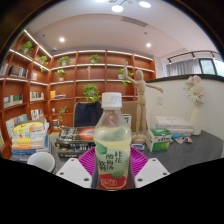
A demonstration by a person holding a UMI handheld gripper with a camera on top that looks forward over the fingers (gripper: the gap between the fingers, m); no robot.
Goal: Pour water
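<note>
Gripper (113, 176) low in view, white fingers spread about as wide as the bottle, purple pads (88, 160) flanking its lower body. Hard to tell whether both pads actually press; looks snug, yet no clear squeeze visible.

Clear plastic bottle with white screw cap and red-and-green printed label (112, 145) upright between the fingers, cap on. Probably fairly full, so moderately heavy and top-loaded once tilted. Thin walls, likely to dent and slip under a hard squeeze; smooth label, possibly slick. Best held around the labelled mid-body, below the shoulder, firm but not crushing. Cap to come off before any pouring.

Just ahead and left of the fingers, rounded white cup-like vessel (41, 161), likely the receiver, though only partly seen. Beyond the bottle, dark tabletop (190, 152) carrying stacked colourful books (28, 140) to the left and small green-and-white boxes (160, 138) to the right. Wooden articulated figure (141, 100) further right. Red wooden bookshelves (90, 70) with potted plants along the far wall. Nothing directly blocking a tilt towards the cup.
</note>
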